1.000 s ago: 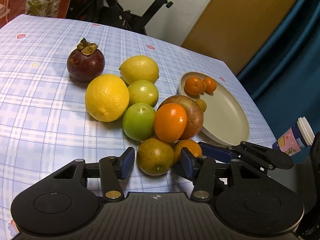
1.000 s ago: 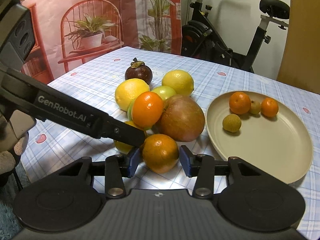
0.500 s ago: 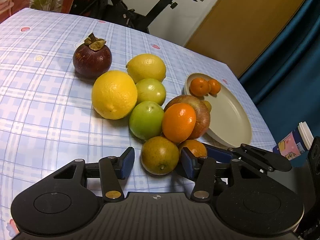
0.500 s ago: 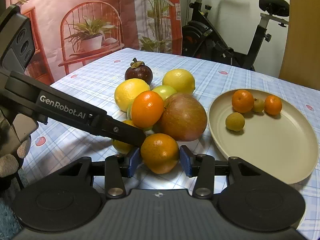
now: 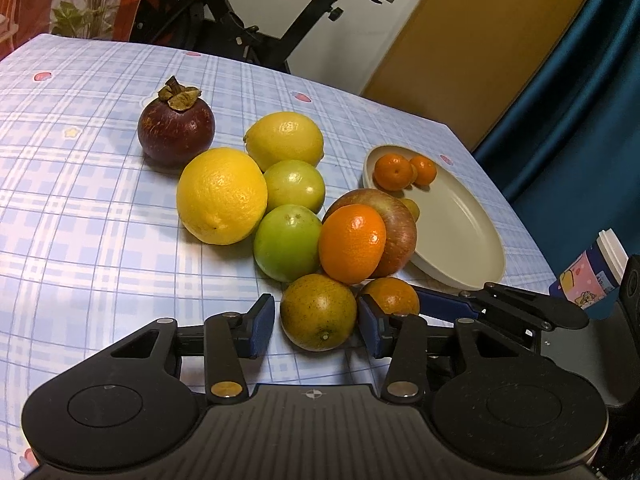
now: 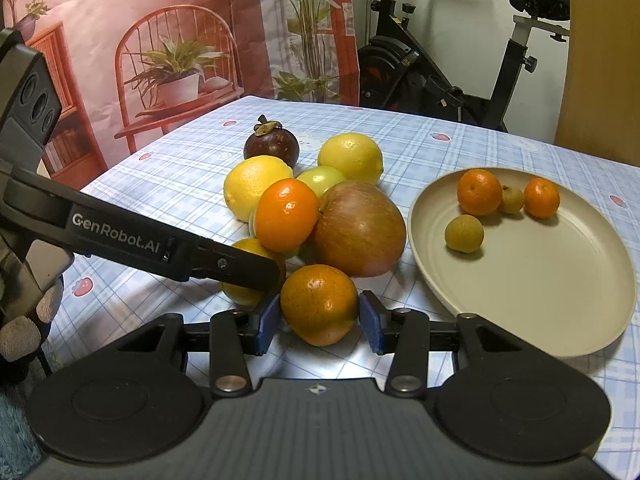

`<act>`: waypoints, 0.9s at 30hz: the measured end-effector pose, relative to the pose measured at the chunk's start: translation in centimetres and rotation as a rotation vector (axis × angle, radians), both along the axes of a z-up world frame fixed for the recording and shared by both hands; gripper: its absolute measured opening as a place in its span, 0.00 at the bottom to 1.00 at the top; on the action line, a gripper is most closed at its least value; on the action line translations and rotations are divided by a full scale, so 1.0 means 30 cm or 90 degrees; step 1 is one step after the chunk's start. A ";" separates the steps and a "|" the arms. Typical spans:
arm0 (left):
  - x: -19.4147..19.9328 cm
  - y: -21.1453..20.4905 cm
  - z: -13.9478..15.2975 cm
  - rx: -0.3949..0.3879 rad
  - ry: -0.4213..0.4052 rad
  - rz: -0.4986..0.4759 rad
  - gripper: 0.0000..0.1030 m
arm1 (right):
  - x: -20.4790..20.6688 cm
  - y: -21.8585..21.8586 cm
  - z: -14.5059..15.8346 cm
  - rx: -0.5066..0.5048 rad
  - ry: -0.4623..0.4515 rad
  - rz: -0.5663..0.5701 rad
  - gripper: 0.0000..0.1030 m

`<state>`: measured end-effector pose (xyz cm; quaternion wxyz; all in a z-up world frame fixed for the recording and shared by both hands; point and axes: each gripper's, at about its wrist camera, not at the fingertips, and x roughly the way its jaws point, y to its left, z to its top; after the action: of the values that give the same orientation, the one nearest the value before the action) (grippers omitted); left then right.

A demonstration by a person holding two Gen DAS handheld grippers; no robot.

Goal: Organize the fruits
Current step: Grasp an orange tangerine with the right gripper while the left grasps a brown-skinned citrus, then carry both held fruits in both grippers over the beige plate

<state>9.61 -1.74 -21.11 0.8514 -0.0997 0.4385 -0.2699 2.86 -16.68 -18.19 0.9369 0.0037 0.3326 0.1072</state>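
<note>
Round beige plate (image 6: 532, 280) near the table's right edge holds two small orange mandarins (image 6: 479, 192) and two small greenish-brown round fruits (image 6: 464, 233), all bunched at its far rim; rest of the plate bare.

Loose pile on the blue plaid tablecloth (image 5: 80, 200), mid-table just left of the plate. Greenish-brown mottled orange (image 5: 318, 311), near-round, stem end facing the left camera, sits between the left gripper (image 5: 316, 324) pads. Jaws closing, small gap at the left pad, no grip.

Right gripper (image 6: 319, 322) is clamped on the orange-brown mottled orange (image 6: 319, 304), both pads touching.

Crowding behind: bright tangerine (image 6: 286, 215), red-green apple (image 6: 358, 228), two green round fruits (image 5: 287, 243), yellow orange (image 5: 222, 195), lemon (image 5: 285, 140), purple mangosteen (image 5: 176, 128). The grippers' fingers cross between the two mottled oranges.
</note>
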 end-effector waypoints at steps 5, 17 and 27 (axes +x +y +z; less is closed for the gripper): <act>-0.003 0.005 -0.002 -0.004 0.000 0.000 0.47 | -0.001 0.001 0.000 -0.001 0.000 0.000 0.45; -0.003 0.015 -0.010 -0.016 0.009 0.002 0.47 | -0.005 -0.001 -0.001 -0.003 -0.001 -0.003 0.45; -0.009 -0.005 -0.001 0.004 -0.002 -0.015 0.44 | -0.006 -0.005 0.005 -0.003 0.003 -0.012 0.44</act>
<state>9.34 -1.90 -21.15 0.8490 -0.0915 0.4392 -0.2791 2.70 -16.83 -18.05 0.9371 0.0045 0.3352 0.0976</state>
